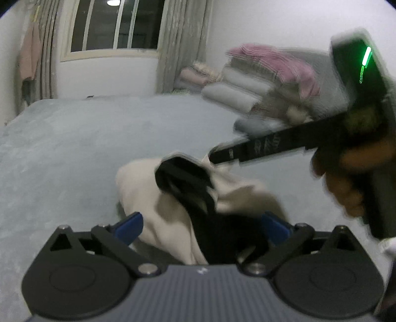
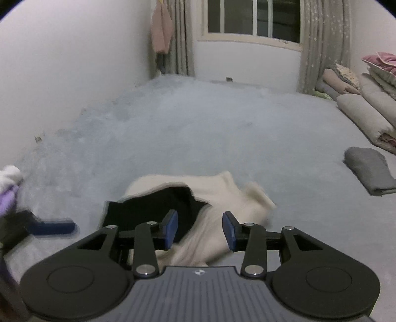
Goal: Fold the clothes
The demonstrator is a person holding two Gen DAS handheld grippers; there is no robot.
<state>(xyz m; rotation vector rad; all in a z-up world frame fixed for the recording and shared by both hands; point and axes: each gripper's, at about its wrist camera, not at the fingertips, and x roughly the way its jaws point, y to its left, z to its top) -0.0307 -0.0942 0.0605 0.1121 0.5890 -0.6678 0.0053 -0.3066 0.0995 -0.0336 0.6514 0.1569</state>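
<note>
1. The cream garment (image 2: 222, 195) with a black inner part lies crumpled on the bed (image 2: 198, 128), just ahead of and below both grippers.
2. The right gripper (image 2: 200, 229) stands partly open, empty, above the cloth.
3. The left gripper (image 1: 201, 223) is wide open, its jaws straddling the cloth without pinching it.
4. The garment looks soft, light and limp; it probably wants pinching at a hem or corner, both sides together.

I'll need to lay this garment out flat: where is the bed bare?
Free: the wide blue-grey bedspread between the cream garment, the left wall and the window. Crowded: the right side, with the folded grey cloth and the stacked quilts.
</note>
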